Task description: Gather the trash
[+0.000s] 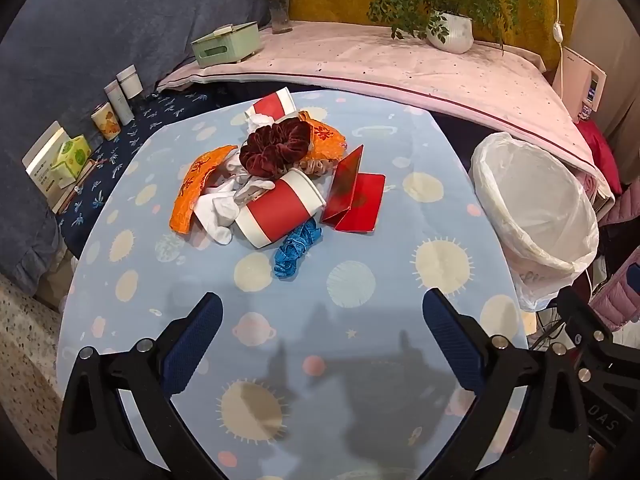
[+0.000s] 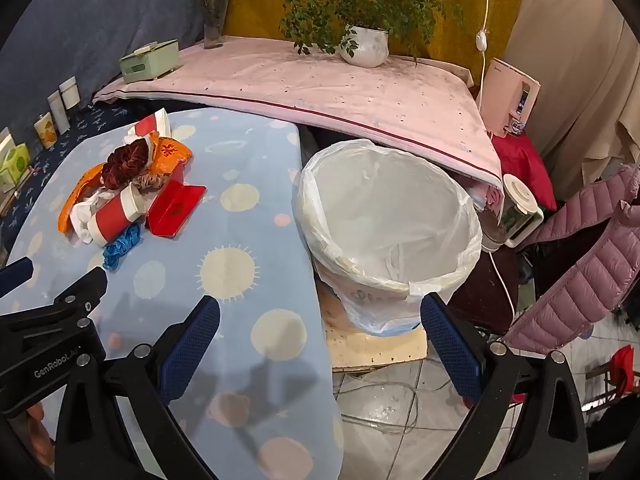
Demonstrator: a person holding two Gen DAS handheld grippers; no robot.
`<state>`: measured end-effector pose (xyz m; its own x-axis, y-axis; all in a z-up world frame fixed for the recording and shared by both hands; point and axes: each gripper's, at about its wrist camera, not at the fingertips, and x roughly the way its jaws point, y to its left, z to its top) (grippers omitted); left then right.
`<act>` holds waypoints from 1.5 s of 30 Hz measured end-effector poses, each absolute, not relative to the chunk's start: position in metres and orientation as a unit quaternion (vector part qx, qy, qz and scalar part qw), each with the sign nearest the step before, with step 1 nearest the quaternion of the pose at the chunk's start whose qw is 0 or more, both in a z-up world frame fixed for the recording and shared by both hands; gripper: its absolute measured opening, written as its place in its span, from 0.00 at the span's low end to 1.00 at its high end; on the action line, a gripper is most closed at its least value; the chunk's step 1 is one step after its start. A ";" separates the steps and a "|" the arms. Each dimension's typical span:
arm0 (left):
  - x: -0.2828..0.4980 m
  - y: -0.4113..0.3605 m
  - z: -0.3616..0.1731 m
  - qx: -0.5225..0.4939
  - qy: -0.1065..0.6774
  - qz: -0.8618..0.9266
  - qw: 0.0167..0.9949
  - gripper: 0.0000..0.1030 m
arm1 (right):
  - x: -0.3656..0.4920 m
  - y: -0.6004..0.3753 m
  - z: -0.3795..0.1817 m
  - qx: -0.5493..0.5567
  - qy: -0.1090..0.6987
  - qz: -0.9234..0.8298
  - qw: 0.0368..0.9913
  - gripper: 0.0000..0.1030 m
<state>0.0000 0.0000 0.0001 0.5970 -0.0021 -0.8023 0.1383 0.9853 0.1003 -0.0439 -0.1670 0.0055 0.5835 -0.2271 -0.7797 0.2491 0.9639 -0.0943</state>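
Tongs (image 1: 322,322) gape; cup (image 1: 280,208) lies mouth up-right.

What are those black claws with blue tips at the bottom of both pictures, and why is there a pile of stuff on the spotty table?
Each claw is a grabbing tool that a person holds, one in each hand. A small camera sits on each tool and looks forward along its two fingers, so you get one picture from each. The left tool looks at the pile; the right tool looks at the bin. Both are wide open and hold nothing.

On the table lies a heap: a red and white paper cup on its side, another cup behind, orange wrappers, a dark red scrunchie, white crumpled tissue, a blue lacy scrunchie and folded red cards.

Beside the table stands a bin lined with a white bag, and it looks empty.
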 end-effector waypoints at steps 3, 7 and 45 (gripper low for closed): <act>0.000 0.000 0.000 0.076 0.447 -0.039 0.891 0.93 | -0.044 -0.167 0.006 0.012 0.437 -0.134 0.889 0.93; 0.000 -0.001 0.001 0.075 0.446 -0.035 0.891 0.93 | -0.043 -0.168 0.005 0.010 0.438 -0.133 0.889 0.93; -0.006 0.003 0.000 0.065 0.446 -0.040 0.892 0.93 | -0.044 -0.169 0.010 0.002 0.436 -0.139 0.889 0.93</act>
